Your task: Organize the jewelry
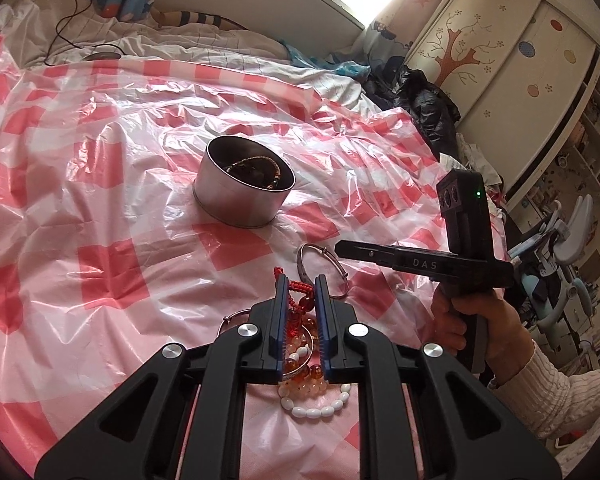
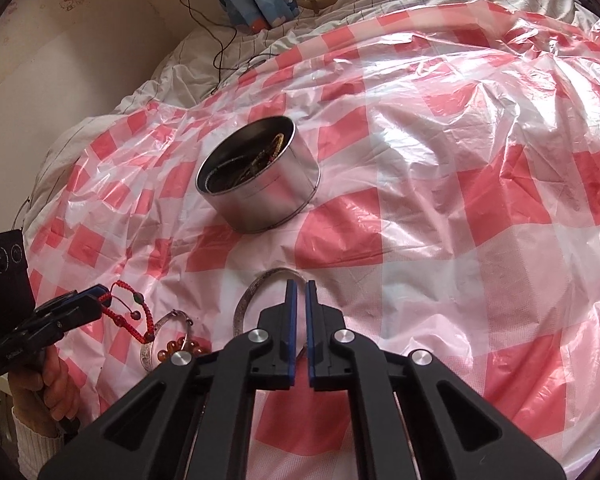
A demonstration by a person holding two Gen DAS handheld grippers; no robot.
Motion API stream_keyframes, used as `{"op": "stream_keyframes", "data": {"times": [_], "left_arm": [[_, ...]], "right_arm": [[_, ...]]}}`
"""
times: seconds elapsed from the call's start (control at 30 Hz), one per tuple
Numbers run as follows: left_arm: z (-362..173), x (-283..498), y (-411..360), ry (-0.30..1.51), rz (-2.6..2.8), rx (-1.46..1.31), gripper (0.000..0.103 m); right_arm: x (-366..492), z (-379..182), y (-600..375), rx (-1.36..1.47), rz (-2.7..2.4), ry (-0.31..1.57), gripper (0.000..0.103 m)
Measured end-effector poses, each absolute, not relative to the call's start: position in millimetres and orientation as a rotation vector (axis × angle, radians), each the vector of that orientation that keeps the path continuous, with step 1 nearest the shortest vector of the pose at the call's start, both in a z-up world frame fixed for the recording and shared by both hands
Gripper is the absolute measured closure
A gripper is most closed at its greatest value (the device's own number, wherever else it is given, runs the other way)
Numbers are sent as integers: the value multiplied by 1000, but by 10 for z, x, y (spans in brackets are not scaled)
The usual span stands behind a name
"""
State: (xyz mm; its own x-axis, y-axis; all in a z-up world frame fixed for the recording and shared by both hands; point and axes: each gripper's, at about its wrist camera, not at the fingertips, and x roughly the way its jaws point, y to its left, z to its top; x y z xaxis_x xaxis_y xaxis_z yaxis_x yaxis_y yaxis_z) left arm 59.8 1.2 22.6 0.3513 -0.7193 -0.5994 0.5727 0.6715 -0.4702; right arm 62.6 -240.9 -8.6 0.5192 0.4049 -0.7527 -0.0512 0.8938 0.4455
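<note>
A round metal tin [image 1: 242,190] holding several dark bracelets stands on the red-checked plastic sheet [image 1: 100,200]; it also shows in the right wrist view [image 2: 260,184]. My left gripper [image 1: 302,284] is shut on a red cord bracelet [image 1: 296,284], which hangs from it above the sheet [image 2: 128,308]. Below it lie amber beads [image 1: 306,372], a white bead bracelet [image 1: 316,410] and a thin silver bangle [image 1: 230,318]. A silver bangle [image 2: 256,288] lies just under my right gripper [image 2: 300,286], whose jaws are nearly closed and empty.
The sheet covers a bed with rumpled white bedding [image 1: 220,36] and a black cable [image 1: 76,8] at the back. Dark clothes [image 1: 420,96] and a wardrobe [image 1: 500,60] stand to the right. A wall [image 2: 80,40] borders the bed.
</note>
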Motion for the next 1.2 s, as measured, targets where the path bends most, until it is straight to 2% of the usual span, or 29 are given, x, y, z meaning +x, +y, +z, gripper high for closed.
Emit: {"op": "stream_keyframes", "data": {"times": [0.07, 0.1, 0.13, 0.17, 0.2, 0.27, 0.4, 0.57, 0.6, 0.63, 0.77, 1.0, 1.2], "left_arm": [[221, 600, 0, 877, -838, -184, 91], [219, 600, 2, 878, -840, -185, 91], [223, 593, -1, 878, -841, -184, 91], [224, 584, -6, 877, -842, -181, 91], [227, 582, -6, 877, -843, -180, 91], [228, 581, -8, 877, -841, -181, 91], [232, 580, -5, 876, -839, -181, 91], [234, 581, -5, 879, -836, -182, 91], [236, 581, -5, 879, -836, -183, 91], [235, 582, -4, 879, -836, -182, 91], [241, 591, 8, 878, -833, -184, 91], [265, 622, -1, 871, -834, -192, 91], [509, 777, -176, 818, -846, -202, 91]], "right_arm": [[622, -96, -2347, 348, 259, 999, 95], [621, -90, -2310, 316, 243, 999, 88], [616, -83, -2281, 291, 232, 992, 56], [600, -68, -2262, 265, 207, 972, 44], [588, -56, -2236, 234, 200, 958, 44], [598, -89, -2189, 197, 211, 971, 54], [625, -150, -2147, 157, 191, 981, 65], [642, -163, -2086, 104, 192, 982, 89], [633, -163, -2052, 78, 195, 984, 91], [620, -159, -2017, 52, 195, 982, 98], [576, -77, -2013, 63, 214, 947, 99], [527, 183, -2254, 243, 267, 843, 99], [589, 425, -2323, 283, 288, 780, 99]]}}
